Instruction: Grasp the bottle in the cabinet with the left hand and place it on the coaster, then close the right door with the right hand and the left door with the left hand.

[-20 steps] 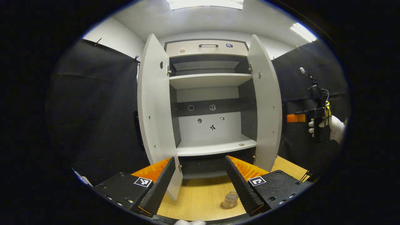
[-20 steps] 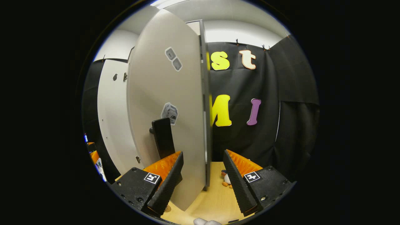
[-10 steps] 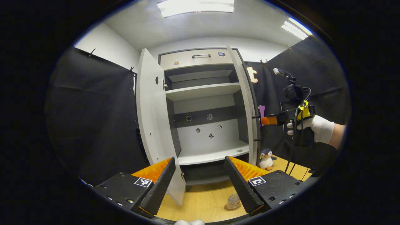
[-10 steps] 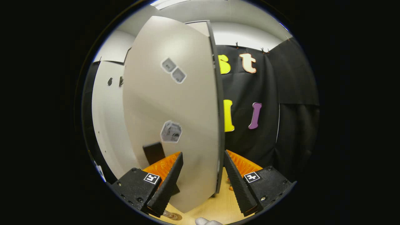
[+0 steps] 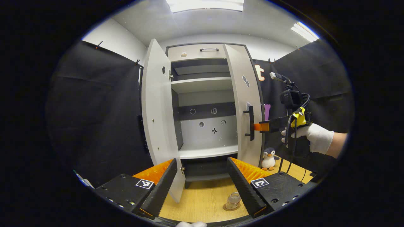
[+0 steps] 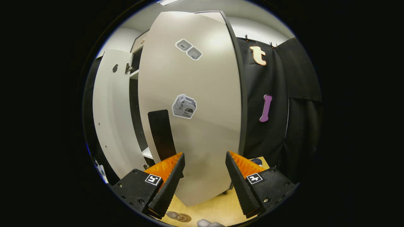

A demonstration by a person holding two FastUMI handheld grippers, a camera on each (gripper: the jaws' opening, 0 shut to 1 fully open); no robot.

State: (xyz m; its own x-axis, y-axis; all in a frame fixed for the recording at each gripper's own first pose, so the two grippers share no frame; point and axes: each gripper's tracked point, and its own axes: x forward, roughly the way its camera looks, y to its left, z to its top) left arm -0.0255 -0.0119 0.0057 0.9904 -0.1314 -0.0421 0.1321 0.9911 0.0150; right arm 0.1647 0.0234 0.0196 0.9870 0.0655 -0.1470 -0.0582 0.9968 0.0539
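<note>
The small clear bottle [image 5: 233,200] stands on the round coaster [image 5: 229,207] on the wooden table, just left of my left gripper's right finger. My left gripper [image 5: 201,161] is open and holds nothing, facing the cabinet. The left door [image 5: 157,119] stands wide open. The right door [image 5: 246,107] is swung partway shut, with its black handle [image 5: 251,123] facing out. My right gripper [image 5: 261,126], held by a white-gloved hand [image 5: 311,135], is at that door's outer face beside the handle. In the right gripper view the right gripper [image 6: 204,154] is open, close against the door panel [image 6: 202,126], handle [image 6: 161,134] to its left.
A toy penguin [image 5: 269,159] sits on the table [image 5: 199,201] right of the cabinet. Bare shelves [image 5: 206,150] show between the doors. A drawer with a handle [image 5: 209,49] tops the cabinet. Black cloth walls the booth on both sides.
The right door has swung from wide open to partway shut, with my right gripper following it inward. The bottle, coaster and left door have not moved.
</note>
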